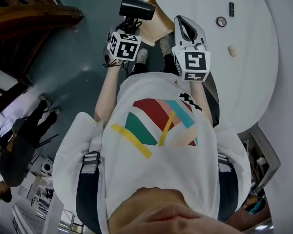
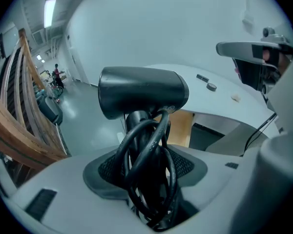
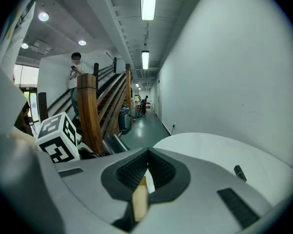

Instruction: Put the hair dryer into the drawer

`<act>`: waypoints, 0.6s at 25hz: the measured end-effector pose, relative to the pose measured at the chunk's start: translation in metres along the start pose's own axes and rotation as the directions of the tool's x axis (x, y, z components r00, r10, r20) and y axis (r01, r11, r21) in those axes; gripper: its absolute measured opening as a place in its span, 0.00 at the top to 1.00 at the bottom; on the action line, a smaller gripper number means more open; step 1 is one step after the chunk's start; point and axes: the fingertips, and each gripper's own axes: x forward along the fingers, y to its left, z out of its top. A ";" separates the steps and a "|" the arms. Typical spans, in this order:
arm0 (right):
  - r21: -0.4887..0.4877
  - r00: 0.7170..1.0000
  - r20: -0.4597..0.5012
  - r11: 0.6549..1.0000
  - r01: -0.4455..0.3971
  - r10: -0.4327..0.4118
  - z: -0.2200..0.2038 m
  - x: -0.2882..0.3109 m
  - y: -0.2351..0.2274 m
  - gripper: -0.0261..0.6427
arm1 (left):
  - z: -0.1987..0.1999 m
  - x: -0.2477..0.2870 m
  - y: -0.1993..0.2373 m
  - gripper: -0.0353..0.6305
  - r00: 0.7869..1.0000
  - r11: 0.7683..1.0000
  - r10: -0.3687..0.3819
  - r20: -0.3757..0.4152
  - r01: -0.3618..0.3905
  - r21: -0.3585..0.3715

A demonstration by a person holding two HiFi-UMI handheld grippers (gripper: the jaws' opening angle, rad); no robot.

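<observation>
Left gripper view shows the left gripper [image 2: 149, 165] clamped on the black hair dryer [image 2: 141, 94]. Its jaws stand fairly wide apart, pressing the handle and the black cord [image 2: 154, 189] looped round it, and the barrel lies crosswise just past the jaw tips. Beyond the gripper and lower, a light wooden drawer [image 2: 180, 126] stands out from under the round white bench [image 2: 185, 77]. In the head view the left gripper [image 1: 128, 27] holds the hair dryer [image 1: 136, 8] out in front of the person, over the grey floor [image 1: 83, 67], with the drawer [image 1: 160, 22] just to its right. The right gripper [image 1: 185, 26] hangs beside it, over the near edge of the bench [image 1: 249, 57]. In the right gripper view the right gripper [image 3: 146, 155] has its jaws closed tip to tip, and only a sliver of wood shows through the slit between them.
</observation>
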 end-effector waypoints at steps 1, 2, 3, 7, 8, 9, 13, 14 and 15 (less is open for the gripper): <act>0.000 1.000 -0.004 1.000 0.000 0.000 -0.002 0.000 0.000 0.94 | -0.005 0.004 -0.002 0.57 1.000 1.000 -0.011 -0.027 0.011 0.010; 0.000 1.000 -0.006 1.000 0.001 -0.001 -0.004 0.000 -0.001 0.94 | -0.009 0.007 -0.004 0.57 0.998 1.000 -0.020 -0.054 0.021 0.022; 0.000 1.000 -0.008 1.000 0.002 -0.002 -0.005 -0.001 -0.001 0.94 | -0.014 0.010 -0.006 0.57 0.996 0.999 -0.025 -0.082 0.028 0.035; 0.005 1.000 -0.016 1.000 0.012 -0.012 -0.007 -0.004 -0.004 0.94 | -0.023 0.018 -0.009 0.57 0.984 0.994 -0.046 -0.174 0.062 0.086; 0.009 1.000 -0.017 1.000 0.015 -0.015 -0.006 -0.005 -0.004 0.94 | -0.024 0.020 -0.010 0.57 0.980 0.993 -0.052 -0.194 0.072 0.096; 0.011 1.000 -0.019 1.000 0.018 -0.018 -0.006 -0.005 -0.005 0.94 | -0.025 0.022 -0.009 0.57 0.976 0.991 -0.057 -0.212 0.080 0.105; 0.011 0.999 -0.027 0.999 0.031 -0.031 -0.010 -0.005 -0.012 0.94 | -0.028 0.037 -0.015 0.57 0.957 0.986 -0.073 -0.282 0.112 0.126; 0.009 0.999 -0.030 0.999 0.035 -0.035 -0.012 -0.006 -0.015 0.94 | -0.029 0.040 -0.018 0.57 0.950 0.983 -0.078 -0.303 0.123 0.133; 0.009 0.999 -0.033 0.999 0.040 -0.039 -0.014 -0.008 -0.018 0.94 | -0.029 0.043 -0.022 0.57 0.941 0.980 -0.082 -0.330 0.136 0.143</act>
